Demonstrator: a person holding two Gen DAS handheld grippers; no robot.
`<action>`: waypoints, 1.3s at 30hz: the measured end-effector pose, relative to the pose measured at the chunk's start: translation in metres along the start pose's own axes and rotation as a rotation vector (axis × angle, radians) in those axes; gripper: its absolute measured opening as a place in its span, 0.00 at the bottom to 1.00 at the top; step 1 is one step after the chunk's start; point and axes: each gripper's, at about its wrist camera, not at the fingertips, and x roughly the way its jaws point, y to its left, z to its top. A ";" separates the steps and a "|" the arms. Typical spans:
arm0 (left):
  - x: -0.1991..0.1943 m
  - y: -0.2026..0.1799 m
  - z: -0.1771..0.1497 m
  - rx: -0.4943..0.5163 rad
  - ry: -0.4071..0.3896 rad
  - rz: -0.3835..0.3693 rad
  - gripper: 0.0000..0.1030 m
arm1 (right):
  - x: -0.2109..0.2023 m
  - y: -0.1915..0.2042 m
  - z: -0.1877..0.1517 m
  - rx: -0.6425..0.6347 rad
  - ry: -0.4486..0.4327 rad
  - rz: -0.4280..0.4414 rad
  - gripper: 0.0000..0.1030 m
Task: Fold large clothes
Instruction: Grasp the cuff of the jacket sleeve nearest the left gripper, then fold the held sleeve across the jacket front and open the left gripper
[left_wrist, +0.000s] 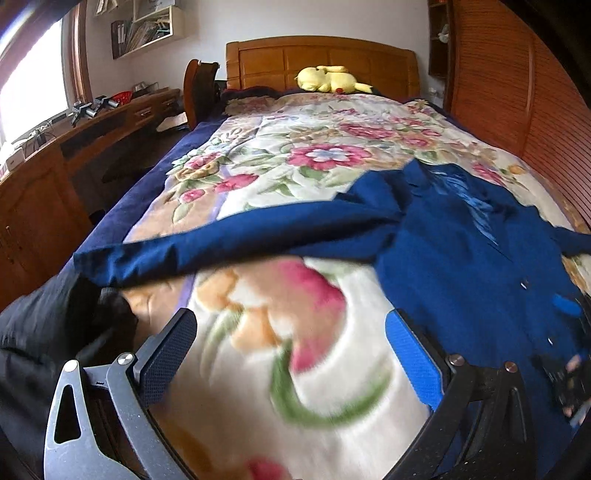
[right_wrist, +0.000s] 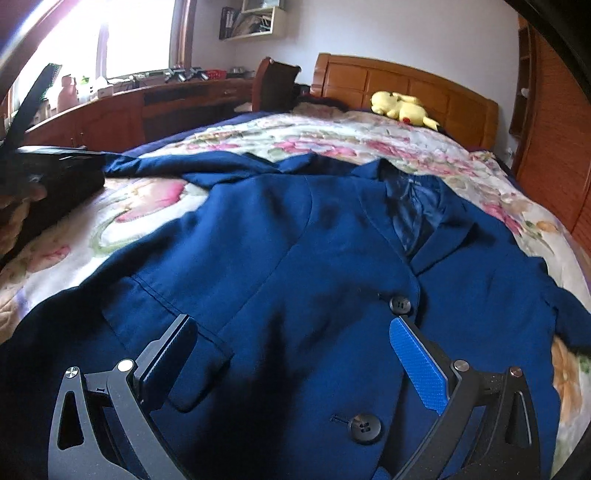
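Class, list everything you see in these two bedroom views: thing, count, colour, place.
blazer: one, navy, spread front-up on the bed, one sleeve stretched sideways
buttons: two visible, dark, blazer front
blanket: one, floral cream and pink, covering the bed
plush toy: one, yellow, by the headboard
headboard: one, orange-brown wood, bed's far end
desk: one, brown wood, under the window
left gripper: one, open, over the blanket
right gripper: one, open, over the blazer

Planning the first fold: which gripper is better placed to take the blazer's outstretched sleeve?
Left, probably. The left gripper hangs open near the sleeve on the floral blanket; the right gripper hovers open over the blazer front.
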 end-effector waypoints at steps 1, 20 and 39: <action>0.007 0.002 0.005 0.005 0.004 0.012 0.99 | 0.000 0.001 0.000 0.002 0.001 0.001 1.00; 0.121 0.039 0.040 0.042 0.158 0.186 0.81 | 0.017 0.004 0.006 0.044 0.020 0.010 1.00; 0.086 0.009 0.080 0.148 0.046 0.217 0.02 | 0.024 -0.005 0.006 0.088 0.031 0.036 1.00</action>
